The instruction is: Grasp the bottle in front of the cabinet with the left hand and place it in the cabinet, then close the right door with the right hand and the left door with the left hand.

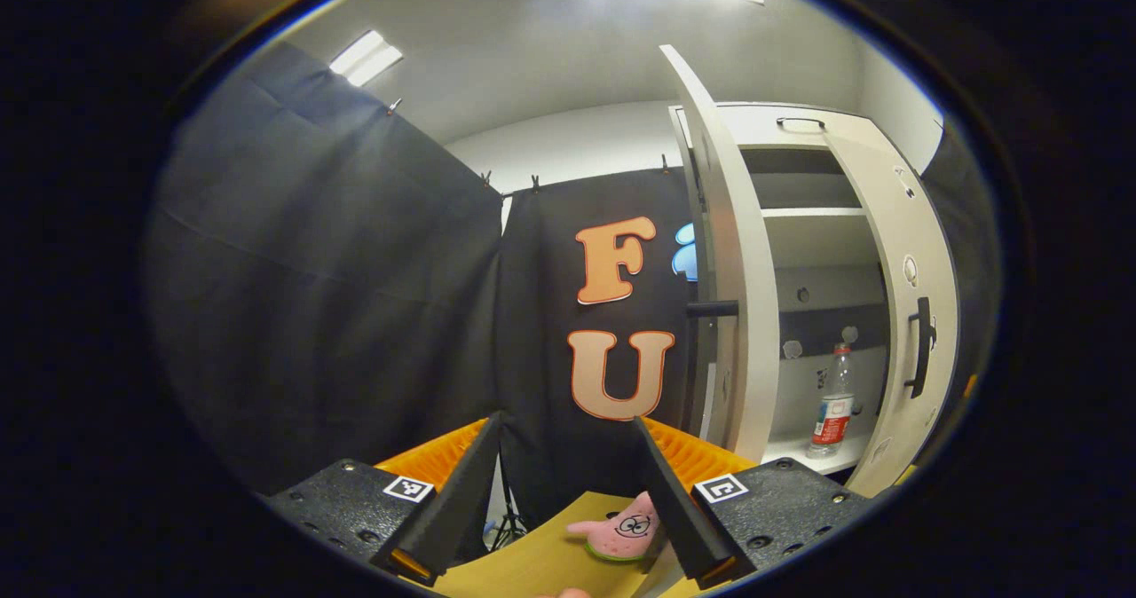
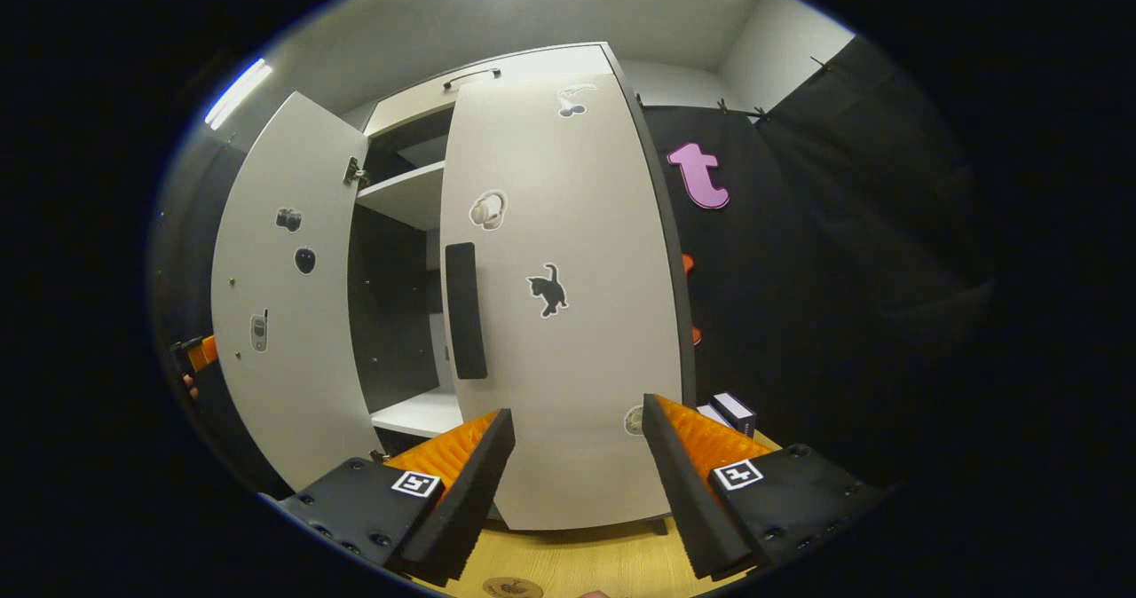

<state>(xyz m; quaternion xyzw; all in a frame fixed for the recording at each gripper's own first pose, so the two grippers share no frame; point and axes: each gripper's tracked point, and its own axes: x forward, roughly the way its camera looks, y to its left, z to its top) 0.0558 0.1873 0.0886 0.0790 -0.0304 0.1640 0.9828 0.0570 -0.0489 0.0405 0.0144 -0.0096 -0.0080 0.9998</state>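
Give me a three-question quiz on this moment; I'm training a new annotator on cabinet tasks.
1. True or false: the bottle stands upright on a shelf inside the cabinet.
2. Which door is nearer to closed? A) the right door B) the left door
3. Fill in: the left gripper and the right gripper both have their fingers ____ and hold nothing.

Key: 1 true; 2 A, the right door nearly covers its half in the right gripper view, while the left door swings wide; 3 open.
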